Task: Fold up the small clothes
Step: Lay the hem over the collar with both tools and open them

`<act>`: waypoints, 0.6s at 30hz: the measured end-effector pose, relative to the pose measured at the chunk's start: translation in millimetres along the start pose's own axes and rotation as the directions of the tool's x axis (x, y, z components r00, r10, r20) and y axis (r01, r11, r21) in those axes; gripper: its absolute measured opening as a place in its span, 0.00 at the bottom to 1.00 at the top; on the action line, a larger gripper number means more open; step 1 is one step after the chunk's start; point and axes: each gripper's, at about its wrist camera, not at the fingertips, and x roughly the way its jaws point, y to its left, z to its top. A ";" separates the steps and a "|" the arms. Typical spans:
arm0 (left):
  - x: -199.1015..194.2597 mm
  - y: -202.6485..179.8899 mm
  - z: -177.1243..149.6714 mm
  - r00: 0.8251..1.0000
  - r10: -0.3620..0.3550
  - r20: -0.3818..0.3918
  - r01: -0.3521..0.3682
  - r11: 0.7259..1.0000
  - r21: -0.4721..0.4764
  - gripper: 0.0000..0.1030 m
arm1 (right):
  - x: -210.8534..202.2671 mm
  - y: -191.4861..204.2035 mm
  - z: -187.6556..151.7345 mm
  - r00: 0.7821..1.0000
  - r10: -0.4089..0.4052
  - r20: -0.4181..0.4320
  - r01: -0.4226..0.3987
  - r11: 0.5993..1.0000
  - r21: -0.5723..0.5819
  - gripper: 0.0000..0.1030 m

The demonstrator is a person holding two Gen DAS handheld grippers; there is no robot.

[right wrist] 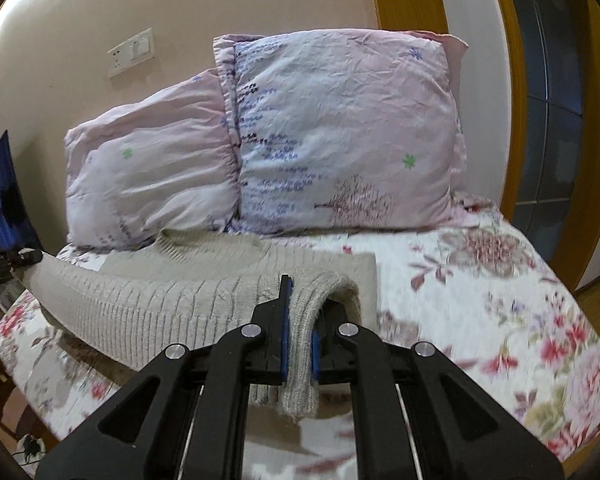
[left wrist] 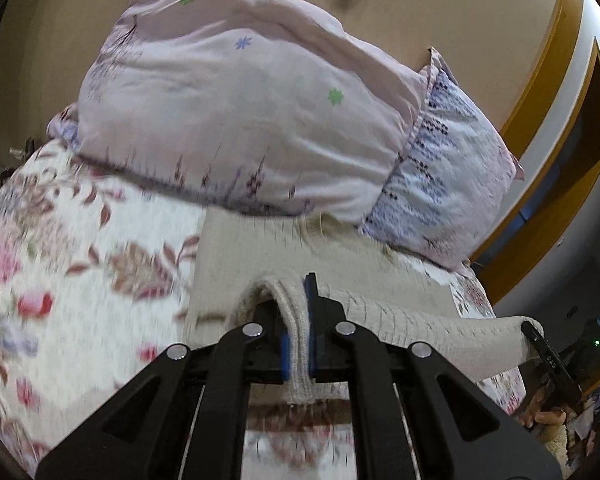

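Low centre of the left wrist view: left gripper (left wrist: 298,334) clamped on a ribbed edge of the beige knit sweater (left wrist: 400,292), blue pads pressing the fold from both sides. Low centre of the right wrist view: right gripper (right wrist: 300,338) likewise closed on another ribbed edge of that sweater (right wrist: 148,300). Stretched between the two, lifted off the floral bedspread (right wrist: 500,300), with the rest lying flat toward the pillows (right wrist: 340,140) in the upper middle. Cuff or hem, hard to tell through the blur. Wall switch plate (right wrist: 132,58) at upper left.
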 end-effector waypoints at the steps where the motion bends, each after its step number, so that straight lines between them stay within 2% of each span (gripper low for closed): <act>1: 6.1 -0.7 6.2 1.000 0.004 0.004 -0.004 1.000 0.001 0.06 | 4.5 0.8 2.8 1.000 -0.007 0.001 0.007 1.000 -0.004 0.08; 7: 55.6 4.1 37.9 1.000 0.030 0.009 -0.030 0.999 -0.017 0.06 | 46.6 -2.2 20.7 1.000 -0.023 -0.008 0.023 1.000 0.016 0.08; 11: 104.7 23.2 41.2 0.997 0.051 -0.055 -0.055 0.996 -0.074 0.06 | 89.6 -10.9 17.5 0.996 -0.025 -0.087 0.030 0.998 0.056 0.08; 13: 126.3 35.7 36.9 0.994 0.049 -0.101 -0.061 0.991 -0.121 0.06 | 115.5 -18.8 9.4 0.987 -0.015 -0.157 0.030 0.995 0.095 0.08; 15: 145.5 50.8 29.8 0.988 0.032 -0.150 -0.061 0.980 -0.190 0.06 | 137.0 -25.9 0.6 0.975 0.000 -0.221 0.030 0.990 0.135 0.08; 18: 157.6 65.6 24.4 0.984 -0.016 -0.180 -0.033 0.963 -0.266 0.06 | 154.6 -36.1 -6.4 0.961 0.037 -0.275 0.021 0.979 0.205 0.08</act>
